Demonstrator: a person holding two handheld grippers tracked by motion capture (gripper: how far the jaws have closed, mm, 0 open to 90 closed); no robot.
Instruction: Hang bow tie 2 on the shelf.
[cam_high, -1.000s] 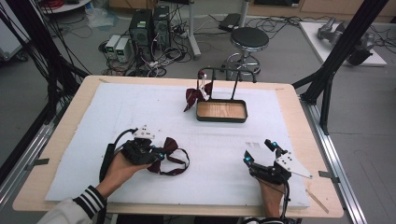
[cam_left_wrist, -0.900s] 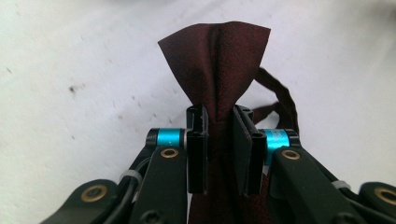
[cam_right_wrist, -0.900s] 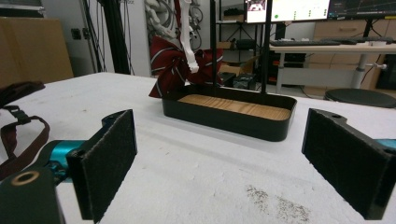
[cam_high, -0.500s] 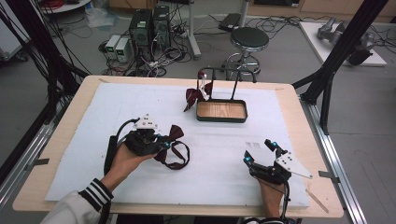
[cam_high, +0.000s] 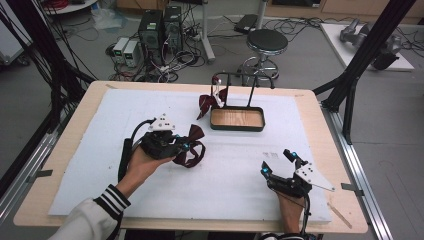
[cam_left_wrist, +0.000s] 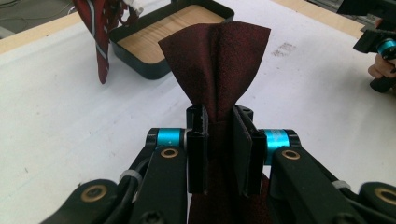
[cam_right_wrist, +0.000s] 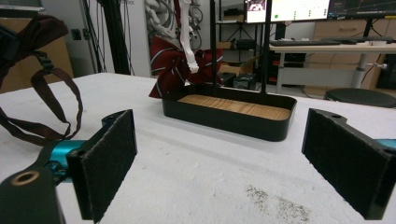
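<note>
High view: left tongs (cam_high: 183, 147) clenched on dark red bow tie (cam_high: 192, 150), lifted off white counter (cam_high: 100, 130), well short of black tray (cam_high: 237, 119) – strap dangling below. Second bow tie (cam_high: 207, 101) already hung on rack above tray. Right tongs (cam_high: 280, 165) released, idle near tray's front.

Left gripper view: bow tie pinched at knot, tray ahead.

Right gripper view: pads wide apart, nothing between – tray straight ahead. Judged roughly halfway: one hung, one in carry.
</note>
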